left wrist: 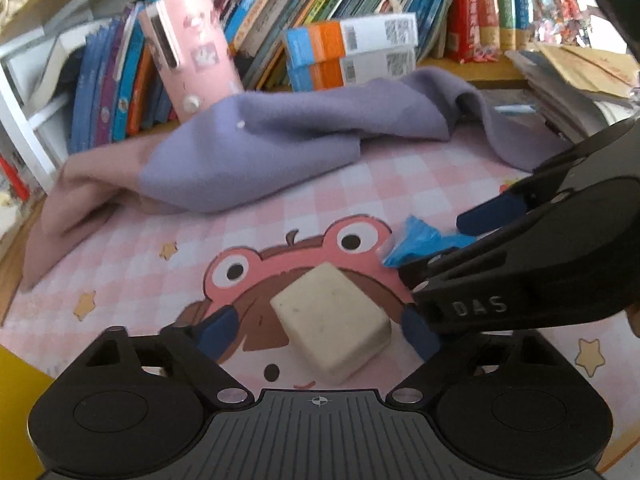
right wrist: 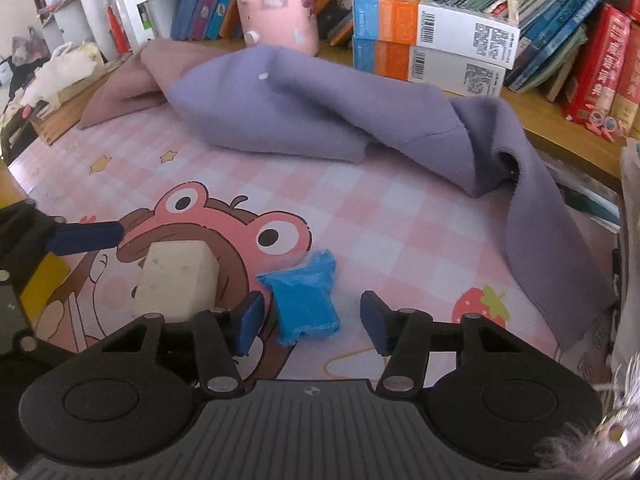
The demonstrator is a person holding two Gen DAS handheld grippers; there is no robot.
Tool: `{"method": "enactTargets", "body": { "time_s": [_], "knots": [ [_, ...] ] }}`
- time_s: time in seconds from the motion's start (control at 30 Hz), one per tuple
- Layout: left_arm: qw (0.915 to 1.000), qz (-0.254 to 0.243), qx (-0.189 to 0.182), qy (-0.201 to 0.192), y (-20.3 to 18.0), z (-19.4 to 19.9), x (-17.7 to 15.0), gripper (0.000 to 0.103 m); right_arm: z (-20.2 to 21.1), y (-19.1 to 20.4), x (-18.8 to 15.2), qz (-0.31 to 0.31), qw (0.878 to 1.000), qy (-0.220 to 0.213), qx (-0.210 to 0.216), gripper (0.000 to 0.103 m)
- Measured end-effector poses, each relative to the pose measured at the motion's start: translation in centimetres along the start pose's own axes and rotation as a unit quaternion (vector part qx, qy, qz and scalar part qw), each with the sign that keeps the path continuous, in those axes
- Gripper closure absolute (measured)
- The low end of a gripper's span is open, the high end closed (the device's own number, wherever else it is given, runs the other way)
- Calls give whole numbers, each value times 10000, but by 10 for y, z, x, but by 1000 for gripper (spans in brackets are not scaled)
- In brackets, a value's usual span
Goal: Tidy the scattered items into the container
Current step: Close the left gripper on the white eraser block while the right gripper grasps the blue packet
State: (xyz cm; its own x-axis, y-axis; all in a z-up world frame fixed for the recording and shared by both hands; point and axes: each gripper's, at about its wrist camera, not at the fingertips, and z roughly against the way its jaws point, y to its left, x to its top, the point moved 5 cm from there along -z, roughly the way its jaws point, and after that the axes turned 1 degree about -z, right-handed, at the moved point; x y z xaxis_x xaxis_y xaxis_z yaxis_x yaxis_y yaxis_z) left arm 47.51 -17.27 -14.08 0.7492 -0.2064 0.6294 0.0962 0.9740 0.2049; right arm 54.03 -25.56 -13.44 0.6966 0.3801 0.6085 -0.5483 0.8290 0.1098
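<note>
A cream block (left wrist: 332,324) lies on the pink checked mat (left wrist: 132,272), between the blue pads of my left gripper (left wrist: 320,334). Both pads stand a little off its sides, so the gripper is open. A crumpled blue packet (right wrist: 308,300) lies just right of the block (right wrist: 176,280). My right gripper (right wrist: 312,320) straddles it, open: the left pad is close to the packet and the right pad is clearly apart. In the left wrist view the right gripper (left wrist: 434,246) reaches in from the right over the packet (left wrist: 416,240). One left finger (right wrist: 84,236) shows in the right wrist view.
A purple and pink cloth (right wrist: 320,112) lies crumpled across the back of the mat. Behind it stand rows of books (left wrist: 280,8), a tall pink box (left wrist: 188,48) and two stacked orange-blue boxes (right wrist: 432,48). A yellow thing (left wrist: 16,400) shows partly at the lower left.
</note>
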Motion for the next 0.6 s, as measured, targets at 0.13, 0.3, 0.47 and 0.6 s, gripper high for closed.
{"method": "enactTargets", "body": {
  "time_s": [0.13,0.3,0.47,0.6],
  "knots": [
    [9997,228,-117,15,5,-4,-1,25,-1,-3,0,79,9999,-55,80,52],
    [9990,338,-306,32,2,-3,-1,50,-1,-4,-1,270,9996,-104,2,65],
    [9987,431,-272,-51,6,10,-3,58,5,-1,-3,509,9986,-90,73,75],
    [9980,504,-333,-203,11,27,-3,59,21,1,-6,432,9987,-245,88,75]
  ]
}}
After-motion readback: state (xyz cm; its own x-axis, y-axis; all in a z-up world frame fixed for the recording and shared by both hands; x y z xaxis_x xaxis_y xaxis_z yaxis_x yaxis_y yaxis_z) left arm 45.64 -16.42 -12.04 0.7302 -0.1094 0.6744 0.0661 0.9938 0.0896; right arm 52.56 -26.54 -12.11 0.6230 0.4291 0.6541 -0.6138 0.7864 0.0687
